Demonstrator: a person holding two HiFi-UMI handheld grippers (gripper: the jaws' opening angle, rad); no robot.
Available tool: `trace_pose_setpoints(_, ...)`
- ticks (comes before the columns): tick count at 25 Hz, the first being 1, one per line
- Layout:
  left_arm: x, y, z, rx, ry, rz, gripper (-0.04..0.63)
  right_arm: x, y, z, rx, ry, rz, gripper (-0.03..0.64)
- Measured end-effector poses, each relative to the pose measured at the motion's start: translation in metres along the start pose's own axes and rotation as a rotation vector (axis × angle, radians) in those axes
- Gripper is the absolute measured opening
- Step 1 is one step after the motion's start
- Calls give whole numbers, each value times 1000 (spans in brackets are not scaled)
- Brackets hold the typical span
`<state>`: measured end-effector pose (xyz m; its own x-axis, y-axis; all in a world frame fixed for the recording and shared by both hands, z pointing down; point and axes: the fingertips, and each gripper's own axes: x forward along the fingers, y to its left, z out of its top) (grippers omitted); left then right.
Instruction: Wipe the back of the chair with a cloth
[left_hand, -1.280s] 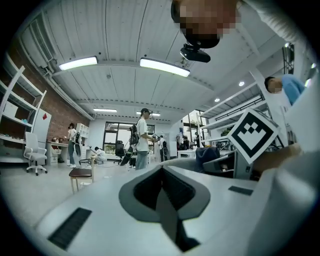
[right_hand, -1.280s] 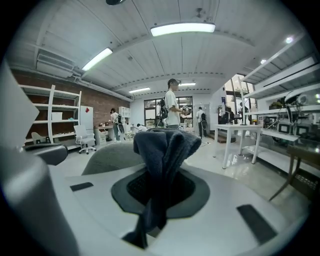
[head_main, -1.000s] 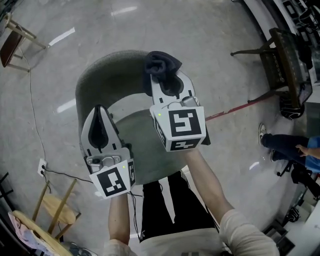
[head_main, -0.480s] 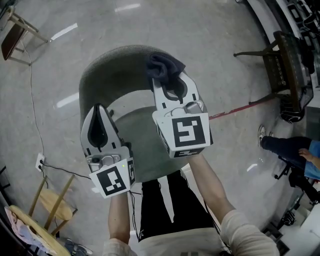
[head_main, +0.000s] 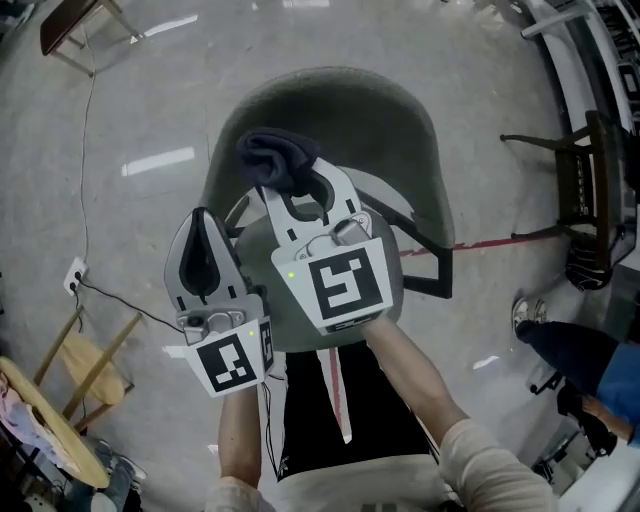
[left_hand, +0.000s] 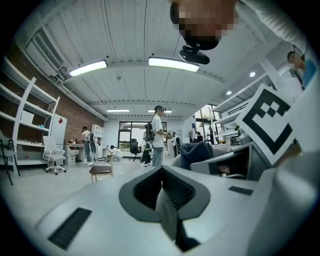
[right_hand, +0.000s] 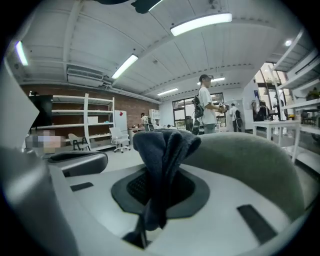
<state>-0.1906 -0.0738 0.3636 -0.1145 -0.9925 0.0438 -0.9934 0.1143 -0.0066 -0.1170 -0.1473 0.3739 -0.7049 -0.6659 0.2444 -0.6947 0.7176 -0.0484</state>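
**Cloth pinched, chair back close: mind the grip and the push**

Your right gripper (head_main: 292, 192) is clamped on the dark cloth (head_main: 275, 160). A narrow fold sits between the jaws and the rest bunches up loose past the tips. In the head view the cloth is at about 11 o'clock from the middle. It lies just inside the curved grey chair back (head_main: 330, 95), which sweeps from 10 through 12 to 2 o'clock. In the right gripper view the back rises at 3 o'clock of the cloth; you cannot tell whether the two touch.

Your left gripper (head_main: 200, 222) hangs at 8 o'clock of the right one, jaws pressed together on nothing, and it is not steadying the chair.

The risks, as I judge them:
- The pinch is small, so dragging over rough upholstery could pull the cloth free.
- Press too deep and the hard jaw tips, not the cloth, would rub the back.
- With nothing bracing it, the chair may slide or turn away under a sideways stroke.
- The grippers sit close together, so a wide sweep towards 9 o'clock could knock them.
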Motion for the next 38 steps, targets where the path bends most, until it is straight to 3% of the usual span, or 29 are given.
trace_pose_setpoints(6, -18, 38, -16, -7, 31, 80, 15, 28, 53, -22, 13, 34, 116, 57)
trace_pose_setpoints(15, -32, 60, -33, -9, 60, 135, 15, 53, 85, -43, 47, 51, 183, 57)
trace_pose_setpoints(31, -9, 35, -45, -3, 80, 82, 15, 54, 37, -52, 7, 59, 102, 57)
trace_pose_setpoints(38, 6, 15, -47, -1, 83, 34, 15, 45, -23, -59, 31, 74, -38, 57)
